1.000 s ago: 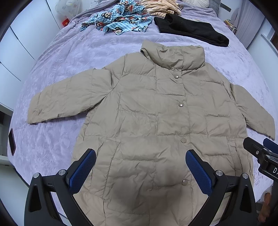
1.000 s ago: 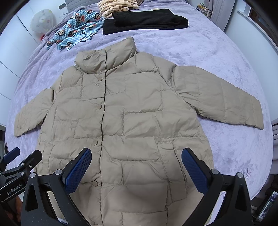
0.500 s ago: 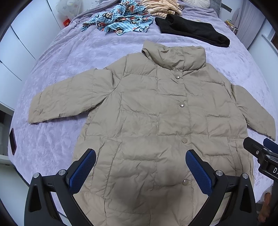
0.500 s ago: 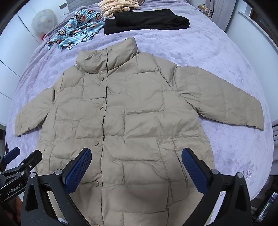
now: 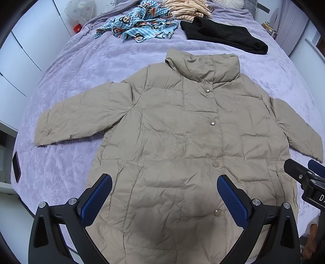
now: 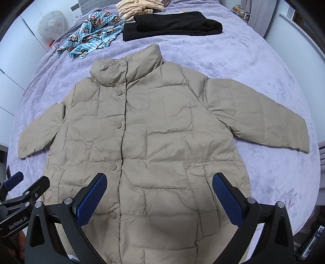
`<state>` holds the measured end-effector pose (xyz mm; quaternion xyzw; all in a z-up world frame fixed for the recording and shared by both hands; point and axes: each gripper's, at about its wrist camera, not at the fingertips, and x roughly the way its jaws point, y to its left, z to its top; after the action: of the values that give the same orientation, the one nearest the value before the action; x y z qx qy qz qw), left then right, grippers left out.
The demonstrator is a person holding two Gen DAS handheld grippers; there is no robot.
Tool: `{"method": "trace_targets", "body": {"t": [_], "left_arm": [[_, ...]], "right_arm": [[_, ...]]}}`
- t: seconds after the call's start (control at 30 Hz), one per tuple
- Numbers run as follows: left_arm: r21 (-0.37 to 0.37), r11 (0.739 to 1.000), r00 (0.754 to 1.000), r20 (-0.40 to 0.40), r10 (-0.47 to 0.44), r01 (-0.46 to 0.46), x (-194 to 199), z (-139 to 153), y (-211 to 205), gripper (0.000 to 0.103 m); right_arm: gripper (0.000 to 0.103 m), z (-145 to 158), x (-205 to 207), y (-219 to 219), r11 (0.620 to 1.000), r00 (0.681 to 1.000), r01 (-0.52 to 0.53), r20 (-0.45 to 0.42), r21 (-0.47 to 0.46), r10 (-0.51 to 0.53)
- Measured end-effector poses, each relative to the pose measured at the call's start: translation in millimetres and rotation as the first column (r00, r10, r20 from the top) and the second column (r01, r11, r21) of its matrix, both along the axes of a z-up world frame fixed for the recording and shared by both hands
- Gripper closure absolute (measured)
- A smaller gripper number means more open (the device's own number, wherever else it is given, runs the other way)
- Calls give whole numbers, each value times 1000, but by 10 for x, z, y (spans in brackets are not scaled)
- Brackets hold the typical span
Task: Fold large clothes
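Note:
A beige quilted puffer jacket (image 5: 182, 138) (image 6: 162, 132) lies flat and face up on the purple bedspread (image 5: 81, 67), snapped closed, collar at the far end, both sleeves spread outward. My left gripper (image 5: 164, 201) hovers open above the jacket's lower hem, left of the snap line. My right gripper (image 6: 159, 200) is open too, over the lower right front near the pocket slit. Neither holds anything. The right gripper's body (image 5: 304, 182) shows at the left wrist view's right edge, and the left gripper's body (image 6: 18, 193) at the right wrist view's left edge.
At the far end of the bed lie a blue monkey-print garment (image 5: 140, 26) (image 6: 91, 34), a black folded garment (image 5: 223, 36) (image 6: 172, 24) and a peach striped one (image 5: 186, 10). A dark phone (image 5: 16, 166) rests by the left bed edge. White cupboards stand on the left.
Both views have shifted slightly, so the jacket sits a little lower in frame. The jacket has not moved and both grippers remain open.

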<state>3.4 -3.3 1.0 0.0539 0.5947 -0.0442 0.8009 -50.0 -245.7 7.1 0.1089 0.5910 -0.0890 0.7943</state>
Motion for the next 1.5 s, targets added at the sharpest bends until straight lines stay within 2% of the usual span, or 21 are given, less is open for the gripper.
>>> {"method": "trace_targets", "body": {"t": [1.23, 1.5], "left_arm": [[5, 1000, 1000, 3, -7, 7, -20, 1, 24, 0], [-12, 999, 999, -16, 49, -49, 36, -59, 171, 0]], "right_arm": [[0, -2, 10, 0, 1000, 1000, -2, 0, 2, 2], [0, -51, 19, 15, 1000, 1000, -6, -7, 27, 6]]}}
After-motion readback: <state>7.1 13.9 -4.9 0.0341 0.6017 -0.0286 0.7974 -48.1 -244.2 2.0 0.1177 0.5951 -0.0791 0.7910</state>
